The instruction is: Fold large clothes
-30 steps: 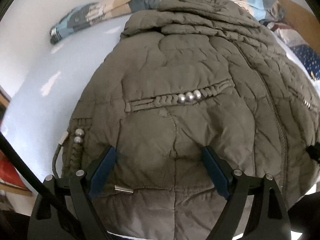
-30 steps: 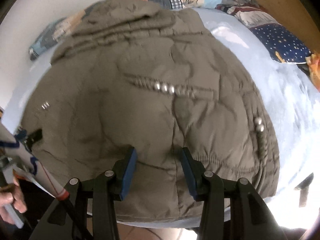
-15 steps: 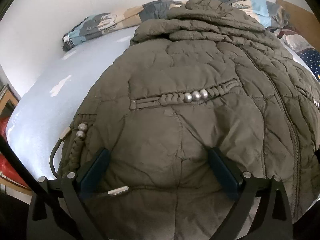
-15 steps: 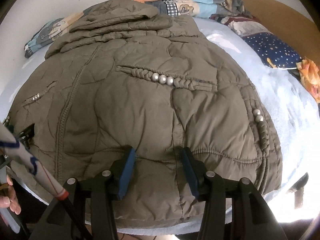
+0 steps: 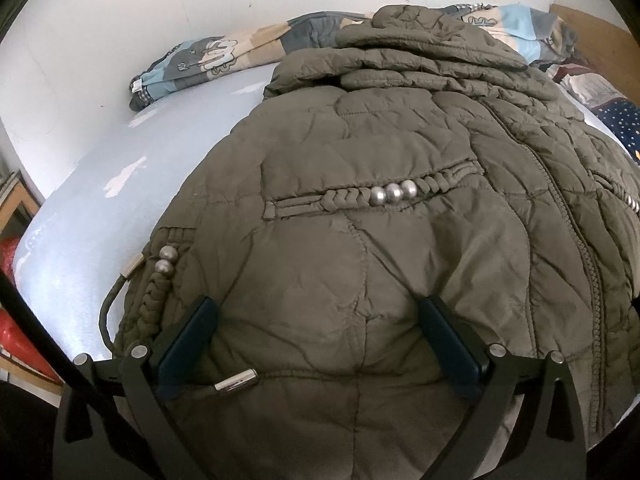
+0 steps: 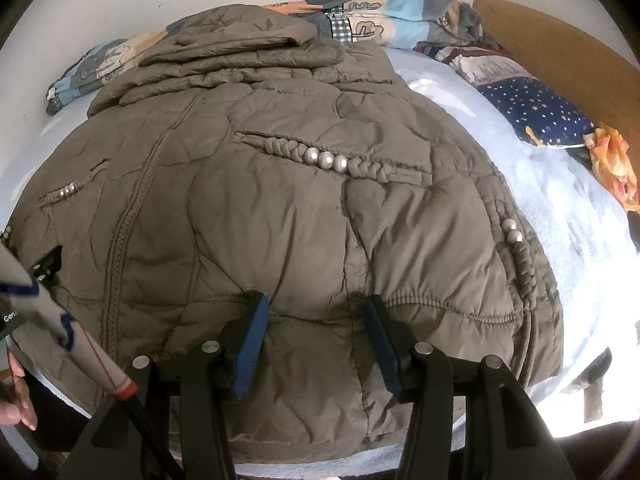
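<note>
Coat [image 5: 400,240]: olive, quilted, spread flat on bed [image 5: 100,200], hem at the near edge, hood toward the far edge. Left gripper [image 5: 320,320]: jaws just widened, released, over hem's left part. Right gripper [image 6: 316,320]: half-spread, grasping nothing, over hem's right part

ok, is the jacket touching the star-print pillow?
Apart. The right wrist view shows a strip of bare light-blue sheet between the jacket and the star-print pillow.

White wall [image 5: 100,40]; pale blue bed [image 5: 120,184]; wooden headboard [image 6: 560,48].
</note>
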### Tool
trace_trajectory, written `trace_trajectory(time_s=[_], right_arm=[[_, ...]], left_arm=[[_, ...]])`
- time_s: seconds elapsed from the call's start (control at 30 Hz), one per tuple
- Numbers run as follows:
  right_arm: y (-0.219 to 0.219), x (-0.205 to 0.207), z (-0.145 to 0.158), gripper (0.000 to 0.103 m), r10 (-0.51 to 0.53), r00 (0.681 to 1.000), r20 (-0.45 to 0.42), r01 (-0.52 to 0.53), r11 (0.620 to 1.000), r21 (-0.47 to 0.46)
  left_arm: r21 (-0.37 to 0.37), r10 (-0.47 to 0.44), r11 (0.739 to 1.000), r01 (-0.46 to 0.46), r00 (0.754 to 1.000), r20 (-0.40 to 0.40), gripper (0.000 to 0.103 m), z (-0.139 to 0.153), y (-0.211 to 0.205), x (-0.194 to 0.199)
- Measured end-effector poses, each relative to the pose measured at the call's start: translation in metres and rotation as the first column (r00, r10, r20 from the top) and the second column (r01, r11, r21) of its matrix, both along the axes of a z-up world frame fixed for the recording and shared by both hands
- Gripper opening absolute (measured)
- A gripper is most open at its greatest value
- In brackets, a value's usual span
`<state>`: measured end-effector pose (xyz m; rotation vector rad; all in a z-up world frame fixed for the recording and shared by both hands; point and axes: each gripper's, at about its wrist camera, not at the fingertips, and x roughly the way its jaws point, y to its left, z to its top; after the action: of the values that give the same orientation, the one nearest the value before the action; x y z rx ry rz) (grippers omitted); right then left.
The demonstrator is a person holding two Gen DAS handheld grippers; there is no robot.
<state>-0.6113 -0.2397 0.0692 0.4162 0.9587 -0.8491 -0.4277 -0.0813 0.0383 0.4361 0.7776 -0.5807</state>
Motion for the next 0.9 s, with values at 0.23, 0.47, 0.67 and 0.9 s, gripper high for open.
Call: trace_trajectory(time_s=[0.23, 0.47, 0.67, 0.9], right_arm=[[0.002, 0.003, 0.0, 0.056, 0.0, 1.0, -0.015, 0.0, 1.0, -0.005], [0.0, 0.0, 0.004, 0.069, -0.001, 1.0, -0.028, 0.001, 1.0, -0.003], [0.005, -0.002, 0.009, 0.071, 0.004, 0.999, -0.039, -0.004, 1.0, -0.019], [0.012, -0.006, 0.018, 0.072, 0.007, 0.999, -0.044, -0.01, 0.999, -0.047]], left_arm=[[0.003, -0.026, 1.0, 0.026, 0.999, -0.026, 0.102, 0.01, 0.003, 0.003], [-0.047, -0.002, 0.999, 0.002, 1.0, -0.001, 0.102, 0.038, 0.027, 0.0], [-0.11, 0.078, 0.991, -0.078, 0.997, -0.007, 0.102, 0.058, 0.056, 0.012], [-0.146, 0.155, 0.975, -0.166, 0.984, -0.088, 0.102, 0.054, 0.079, 0.029]])
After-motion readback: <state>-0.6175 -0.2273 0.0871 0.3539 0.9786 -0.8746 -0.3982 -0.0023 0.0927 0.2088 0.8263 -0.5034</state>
